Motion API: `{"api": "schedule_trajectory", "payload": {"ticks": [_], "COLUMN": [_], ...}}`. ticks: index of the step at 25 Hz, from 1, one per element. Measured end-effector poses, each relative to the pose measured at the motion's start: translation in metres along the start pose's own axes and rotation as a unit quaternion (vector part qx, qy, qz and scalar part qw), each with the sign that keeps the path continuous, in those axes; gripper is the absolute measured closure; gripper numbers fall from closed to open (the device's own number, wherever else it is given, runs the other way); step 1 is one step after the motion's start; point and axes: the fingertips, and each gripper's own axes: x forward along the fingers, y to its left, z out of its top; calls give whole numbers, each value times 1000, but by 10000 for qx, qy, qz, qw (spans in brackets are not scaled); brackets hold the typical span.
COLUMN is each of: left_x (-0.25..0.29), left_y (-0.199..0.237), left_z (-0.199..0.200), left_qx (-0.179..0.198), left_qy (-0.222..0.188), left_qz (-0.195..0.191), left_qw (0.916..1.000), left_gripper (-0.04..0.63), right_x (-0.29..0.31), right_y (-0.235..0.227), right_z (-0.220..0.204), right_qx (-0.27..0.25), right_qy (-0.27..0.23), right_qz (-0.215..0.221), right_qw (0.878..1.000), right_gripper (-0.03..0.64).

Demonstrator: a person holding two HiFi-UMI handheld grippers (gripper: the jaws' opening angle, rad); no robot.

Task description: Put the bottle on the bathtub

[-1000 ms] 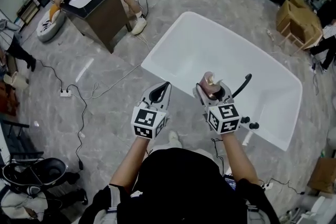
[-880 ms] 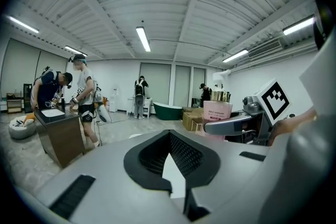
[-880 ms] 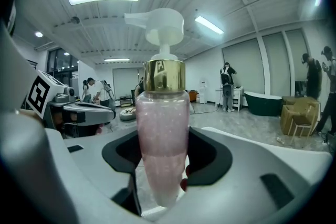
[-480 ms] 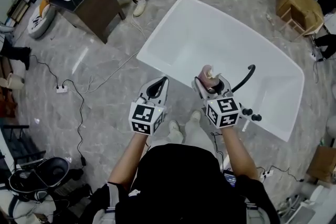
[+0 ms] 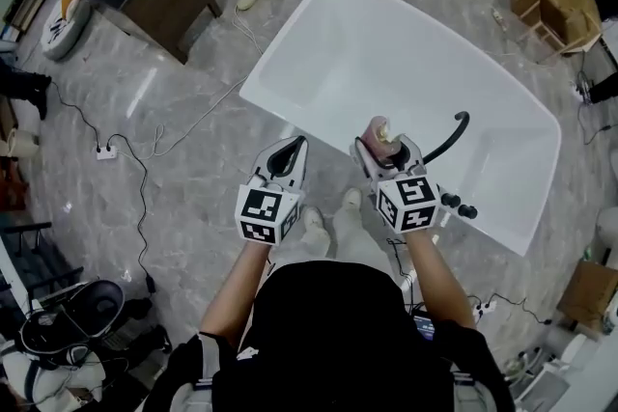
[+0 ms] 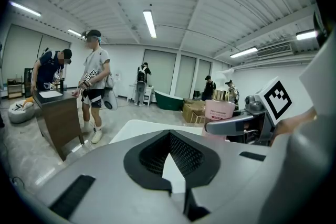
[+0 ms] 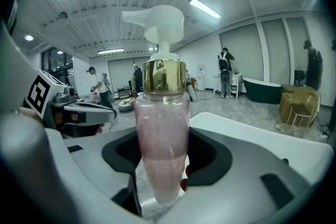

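Note:
A pink pump bottle (image 7: 161, 139) with a gold collar and white pump head stands upright between my right gripper's jaws. My right gripper (image 5: 386, 154) is shut on the bottle (image 5: 379, 139) and hovers over the near rim of the white bathtub (image 5: 319, 72). The left gripper (image 5: 287, 159) floats beside it to the left, over the floor just short of the tub's near edge, jaws closed with nothing in them. In the left gripper view the bottle (image 6: 219, 111) shows at the right, held in the other gripper.
A black faucet (image 5: 446, 138) curves up from the tub rim right of my right gripper. A dark desk (image 5: 154, 0) with people stands at the far left. Cables and a power strip (image 5: 104, 151) lie on the marble floor. Cardboard boxes (image 5: 550, 0) sit at the far right.
The tub has come closer under both grippers as I stepped forward. The right gripper still holds the bottle, now over the tub's near rim.

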Motion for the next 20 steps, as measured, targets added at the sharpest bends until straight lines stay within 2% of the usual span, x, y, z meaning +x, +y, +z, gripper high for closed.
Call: {"api": "schedule_trajectory", "payload": {"ticks": [5, 20], "left_x": [24, 72], "left_y": [1, 2], "left_z": [-22, -114], "left_qx": [-51, -374], "left_qy": [180, 810], "left_qz": [-11, -143], "left_qw": [9998, 9959], "left_gripper": [583, 583], "right_x": [12, 53], "right_y": [-18, -57], "right_z": [-18, -111], "right_qx": [-3, 221], "right_qy": [179, 814], "right_qz": [-39, -250], "right_qw": [9998, 9961], "right_gripper": [380, 380]}}
